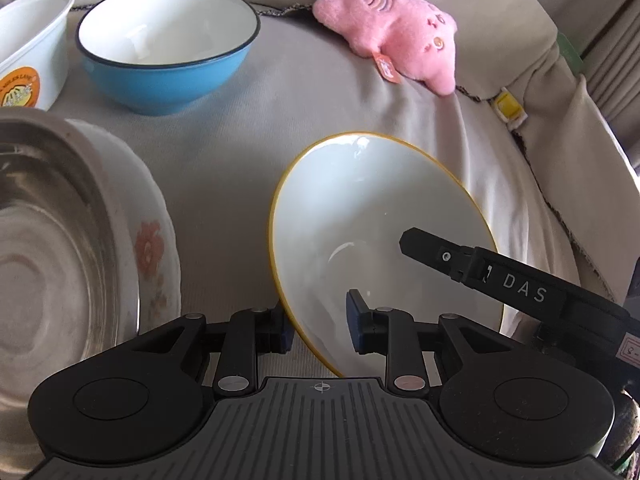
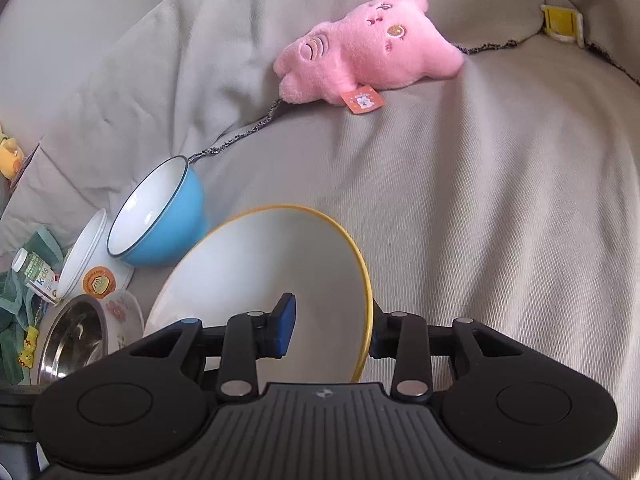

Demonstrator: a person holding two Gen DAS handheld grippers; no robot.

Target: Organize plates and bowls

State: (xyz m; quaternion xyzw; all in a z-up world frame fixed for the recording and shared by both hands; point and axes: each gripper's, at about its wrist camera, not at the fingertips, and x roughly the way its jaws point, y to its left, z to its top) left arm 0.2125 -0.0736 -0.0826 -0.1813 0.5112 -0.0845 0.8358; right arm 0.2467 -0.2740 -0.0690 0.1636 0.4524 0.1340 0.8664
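Observation:
A white bowl with a yellow rim (image 1: 372, 216) sits tilted on the grey couch cover. My left gripper (image 1: 320, 326) straddles its near-left rim, one finger outside and one inside, with a visible gap. My right gripper (image 2: 332, 330) straddles the opposite rim of the same bowl (image 2: 264, 264), also with a gap; one of its black fingers (image 1: 440, 254) reaches into the bowl in the left wrist view. A blue bowl (image 1: 168, 44) stands behind, shown also in the right wrist view (image 2: 160, 220). A steel bowl with a floral outside (image 1: 60, 240) is at the left.
A pink plush toy (image 1: 392, 32) lies at the back of the seat. A white plastic tub (image 1: 32, 44) with an orange sticker stands beside the blue bowl. Small bottles, toys and a green cloth (image 2: 24, 280) lie at the far left. The couch back rises behind.

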